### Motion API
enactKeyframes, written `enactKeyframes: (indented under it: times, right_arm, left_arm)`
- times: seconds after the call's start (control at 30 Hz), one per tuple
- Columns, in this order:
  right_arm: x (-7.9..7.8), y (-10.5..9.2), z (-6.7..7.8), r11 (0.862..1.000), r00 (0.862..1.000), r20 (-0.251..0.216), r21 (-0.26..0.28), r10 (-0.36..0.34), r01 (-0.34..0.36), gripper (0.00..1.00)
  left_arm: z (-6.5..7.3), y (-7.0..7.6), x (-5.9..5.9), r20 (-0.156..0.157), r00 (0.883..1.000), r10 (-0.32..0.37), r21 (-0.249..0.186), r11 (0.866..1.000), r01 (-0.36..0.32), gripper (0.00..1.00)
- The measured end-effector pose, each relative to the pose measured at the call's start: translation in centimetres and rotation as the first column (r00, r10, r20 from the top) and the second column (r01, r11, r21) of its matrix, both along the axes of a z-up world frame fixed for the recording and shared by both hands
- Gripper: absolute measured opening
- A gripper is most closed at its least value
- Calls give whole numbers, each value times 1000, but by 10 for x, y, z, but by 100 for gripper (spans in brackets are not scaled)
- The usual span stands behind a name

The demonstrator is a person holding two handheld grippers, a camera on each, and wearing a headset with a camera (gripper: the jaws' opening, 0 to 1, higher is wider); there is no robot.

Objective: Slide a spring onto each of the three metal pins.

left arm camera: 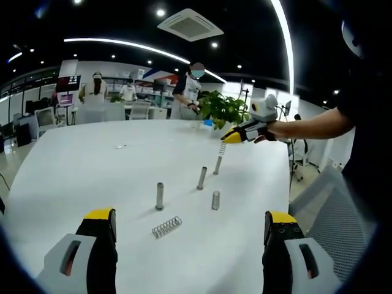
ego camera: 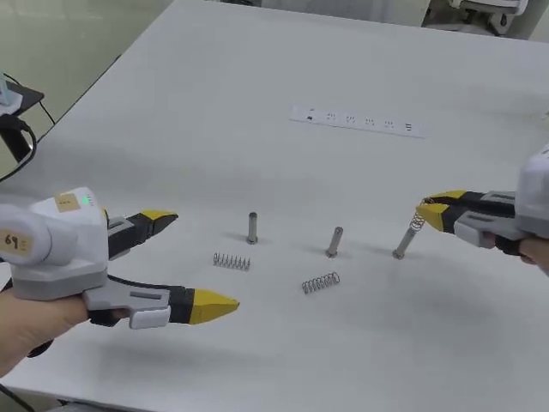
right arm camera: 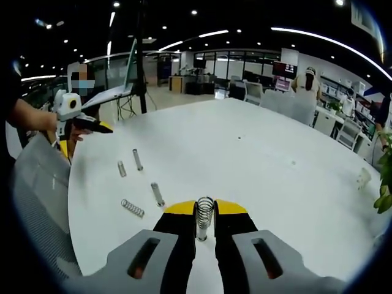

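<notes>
Head view. On a plain white table [ego camera: 257,86], the middle pin [ego camera: 334,242]: a short grey metal rod, standing upright. Left of the middle pin, the left pin [ego camera: 252,227], upright too. Right of the middle pin, the leaning pin [ego camera: 401,245], tilted, with the held spring [ego camera: 417,222], a thin wire coil, at its top end. Just nearer than the middle pin, the near spring [ego camera: 321,282], lying flat. Nearer and to the left of the middle pin, the left spring [ego camera: 232,261], also flat. Far behind the middle pin, a white power strip [ego camera: 357,121]. Right of the middle pin, the right gripper [ego camera: 425,209], clenched on the held spring. Well left of the middle pin, the left gripper [ego camera: 202,259] in a hand [ego camera: 34,322], yellow tips spread wide, grasping nothing.

Left gripper view. Own two jaws far apart at the bottom, with only table between them. Beyond the middle pin, the right gripper with the held spring over the leaning pin. Behind the table, an open office with a green plant [left arm camera: 223,109], standing people [left arm camera: 95,89] and ceiling lights [left arm camera: 160,12].

Right gripper view. Own yellow jaws pressed on the held spring, upright between the tips. Cannot tell whether touching the pin below. Beyond the middle pin, the left gripper in its hand.
</notes>
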State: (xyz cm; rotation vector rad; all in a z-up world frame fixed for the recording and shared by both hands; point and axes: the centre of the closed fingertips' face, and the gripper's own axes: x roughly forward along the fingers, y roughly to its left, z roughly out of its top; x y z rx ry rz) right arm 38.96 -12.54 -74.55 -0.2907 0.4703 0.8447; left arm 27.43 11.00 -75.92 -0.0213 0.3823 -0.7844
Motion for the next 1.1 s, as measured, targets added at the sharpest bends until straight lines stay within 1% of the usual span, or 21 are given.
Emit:
enactKeyframes:
  times: [0.07,0.17,0.27,0.43,0.67,0.77,0.93,1.1]
  right_arm:
    - [-1,0,-2,1000,1000,-3,-2,0,0,8]
    - [-1,1,-4,1000,1000,-1,-3,-1,1,8]
    - [-1,1,-6,1000,1000,-10,0,-2,2,8]
    - [0,-1,-9,1000,1000,-16,-4,-9,9,8]
    - [-1,-1,-15,1000,999,-36,16,-23,24,8]
    - [-2,-1,-19,1000,999,-38,13,-26,26,8]
    - [-5,-2,-32,1000,999,-49,-13,-22,21,8]
    - [-5,-4,-40,999,997,-72,-12,-36,36,8]
  left_arm:
    - [0,0,0,-4,1000,3,-7,1000,-3,98]
    - [-1,0,-1,-8,1000,1,-3,1000,-1,98]
    - [-2,0,-2,-11,1000,-1,-6,1000,1,98]
    - [-2,1,-2,-11,1000,2,-6,1000,-2,98]
    - [-3,1,-3,-15,1000,4,-6,1000,-5,97]
    - [-3,2,-3,-16,1000,5,-4,1000,-5,97]
    - [-3,3,-4,-17,1000,8,-4,1000,-8,97]
    - [-3,3,-4,-17,1000,7,-4,1000,-7,97]
